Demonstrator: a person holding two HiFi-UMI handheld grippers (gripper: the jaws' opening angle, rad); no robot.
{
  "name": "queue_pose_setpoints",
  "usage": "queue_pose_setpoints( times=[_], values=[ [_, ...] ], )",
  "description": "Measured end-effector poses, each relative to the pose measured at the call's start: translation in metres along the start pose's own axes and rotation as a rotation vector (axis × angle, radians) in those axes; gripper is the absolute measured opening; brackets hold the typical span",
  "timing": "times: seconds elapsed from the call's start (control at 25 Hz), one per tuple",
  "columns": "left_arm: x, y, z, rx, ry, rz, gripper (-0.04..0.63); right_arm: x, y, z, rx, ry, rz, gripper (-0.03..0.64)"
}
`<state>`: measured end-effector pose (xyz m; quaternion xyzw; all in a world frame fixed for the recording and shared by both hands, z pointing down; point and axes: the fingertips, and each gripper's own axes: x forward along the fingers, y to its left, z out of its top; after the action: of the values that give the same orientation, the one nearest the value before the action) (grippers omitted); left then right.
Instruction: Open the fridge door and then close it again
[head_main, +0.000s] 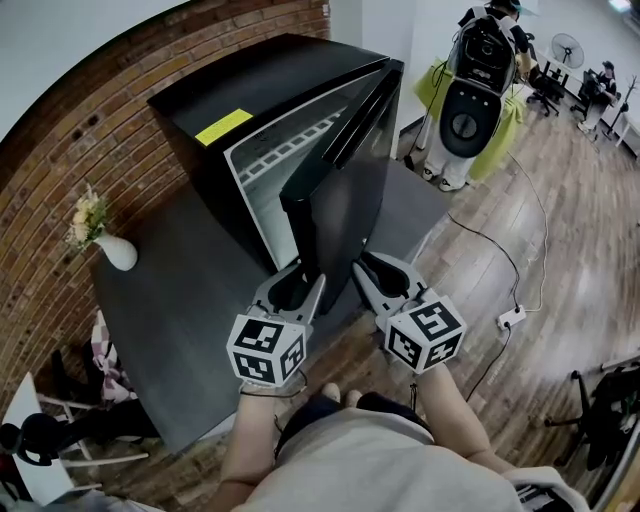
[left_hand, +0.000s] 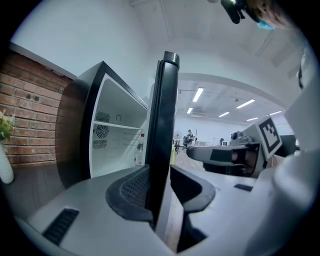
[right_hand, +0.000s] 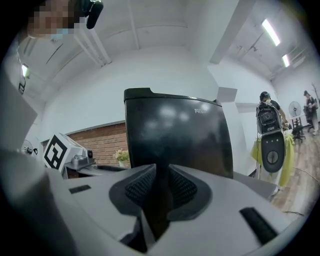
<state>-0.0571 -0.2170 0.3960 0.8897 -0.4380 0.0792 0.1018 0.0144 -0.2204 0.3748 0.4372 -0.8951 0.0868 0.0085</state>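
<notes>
A black mini fridge (head_main: 260, 90) stands on a dark grey table (head_main: 170, 300), and its door (head_main: 345, 210) is swung open towards me. The white inside (left_hand: 117, 145) shows in the left gripper view. My left gripper (head_main: 303, 283) has the door's free edge (left_hand: 162, 125) between its jaws (left_hand: 160, 185), and the pads close on both sides of it. My right gripper (head_main: 370, 272) points at the door's glossy front (right_hand: 175, 135). Its jaws (right_hand: 161, 187) stand a narrow gap apart with nothing between them. Whether its tips touch the door I cannot tell.
A white vase of flowers (head_main: 115, 250) stands on the table's left by the brick wall (head_main: 60, 170). A wheeled machine with yellow-green covers (head_main: 470, 100) stands behind to the right. A cable and power strip (head_main: 512, 318) lie on the wooden floor.
</notes>
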Motion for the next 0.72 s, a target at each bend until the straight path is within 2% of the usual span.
queue_pose_setpoints(
  times=[0.2, 0.48, 0.6, 0.72],
  values=[
    [0.0, -0.021, -0.002, -0.006, 0.003, -0.044, 0.129, -0.014, 0.006, 0.006, 0.011, -0.035, 0.024, 0.072],
    [0.004, -0.055, -0.004, -0.011, -0.004, -0.118, 0.129, -0.034, 0.014, 0.007, 0.008, -0.048, 0.061, 0.146],
    [0.006, -0.071, -0.005, -0.026, -0.009, -0.168, 0.129, -0.042, 0.012, 0.008, 0.006, -0.059, 0.065, 0.189],
    [0.01, -0.088, -0.006, -0.023, -0.011, -0.214, 0.124, -0.048, 0.011, 0.009, 0.0, -0.058, 0.064, 0.204]
  ],
)
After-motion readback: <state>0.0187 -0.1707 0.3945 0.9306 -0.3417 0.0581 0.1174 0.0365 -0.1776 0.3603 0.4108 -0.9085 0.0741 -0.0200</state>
